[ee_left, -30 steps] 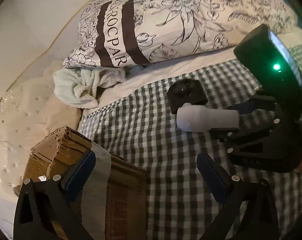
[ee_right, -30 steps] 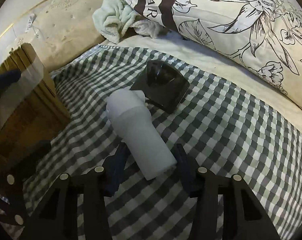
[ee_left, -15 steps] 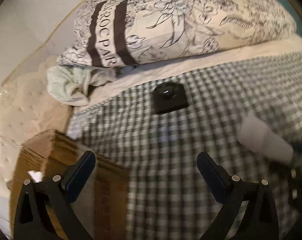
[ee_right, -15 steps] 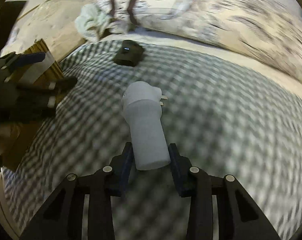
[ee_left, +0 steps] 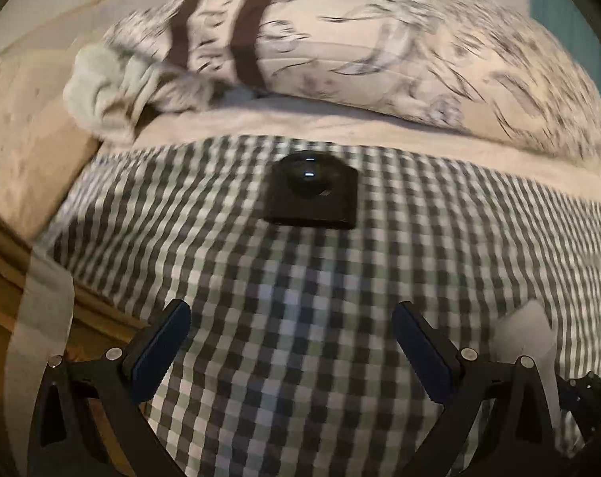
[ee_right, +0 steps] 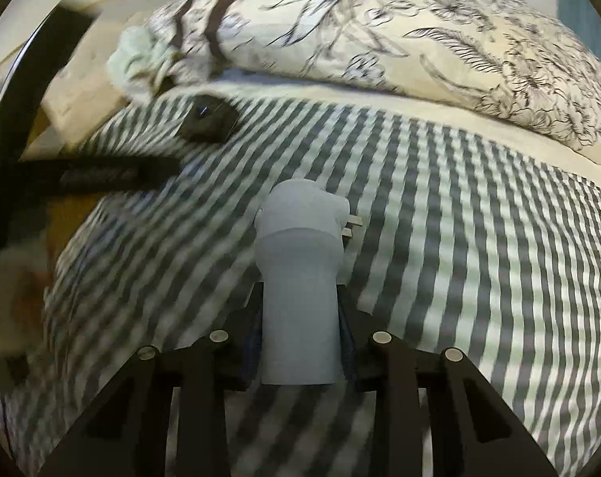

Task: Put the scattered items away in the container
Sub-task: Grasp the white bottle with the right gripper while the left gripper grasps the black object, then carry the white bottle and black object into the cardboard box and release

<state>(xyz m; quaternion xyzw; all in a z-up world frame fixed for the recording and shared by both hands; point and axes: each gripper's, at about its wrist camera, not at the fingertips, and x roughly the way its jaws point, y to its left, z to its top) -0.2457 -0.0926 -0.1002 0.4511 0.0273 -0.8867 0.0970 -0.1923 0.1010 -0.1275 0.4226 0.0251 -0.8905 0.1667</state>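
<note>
Your right gripper (ee_right: 300,342) is clamped on the white plug (ee_right: 298,278): light, hard, maybe slippery. Left gripper (ee_left: 290,349) is wide open; take the black box (ee_left: 312,198), frame centre, by its flat sides.

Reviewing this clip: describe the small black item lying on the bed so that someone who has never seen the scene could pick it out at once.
Start at the large floral pillow across the head of the bed, then drop to the checked cloth in front of it. The black device lies flat on that cloth, near its far edge. It is a squarish dark block with a round glossy dome on top, unlike the white plug adapter held in the right gripper.
</note>
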